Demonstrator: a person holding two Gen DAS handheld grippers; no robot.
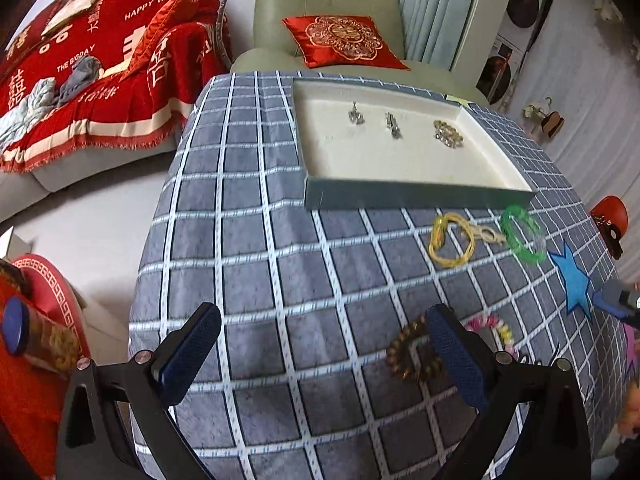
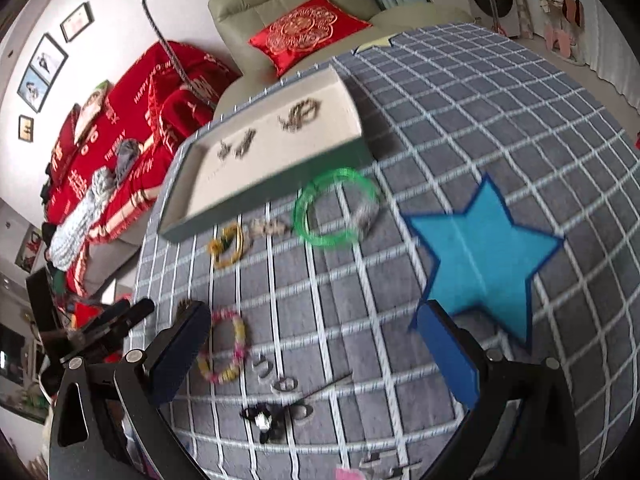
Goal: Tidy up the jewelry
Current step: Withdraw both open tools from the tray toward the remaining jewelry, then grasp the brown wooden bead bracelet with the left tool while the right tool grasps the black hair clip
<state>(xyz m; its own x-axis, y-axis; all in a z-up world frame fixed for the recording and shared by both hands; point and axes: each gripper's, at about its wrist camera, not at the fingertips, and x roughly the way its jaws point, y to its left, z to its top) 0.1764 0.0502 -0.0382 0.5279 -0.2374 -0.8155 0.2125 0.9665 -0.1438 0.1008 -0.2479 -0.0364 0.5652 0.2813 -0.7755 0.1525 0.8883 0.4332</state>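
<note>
Both claws are hovering over the counter with its grey checked cloth, and both are standing wide apart with nothing between the pads. The left claw is hanging low over the cloth, and just past its right finger a brown beaded bracelet is lying flat, partly hidden behind that finger, with a pink and yellow beaded bracelet just beyond it to the right. Farther ahead, the tray is sitting with three small silvery pieces spaced in a row on its pale lining, and in front of its near wall a yellow bracelet, a small pale trinket and a green bangle are lying side by side. Over to the right claw: the picture is blurring here, but the pink and yellow bracelet is lying just inside its left finger, a few small ring-like pieces and a dark item are resting between the fingers near the camera, and a blue star on the cloth is sitting just ahead of its right finger. The green bangle is lying straight ahead, touching nothing, short of the tray.
</note>
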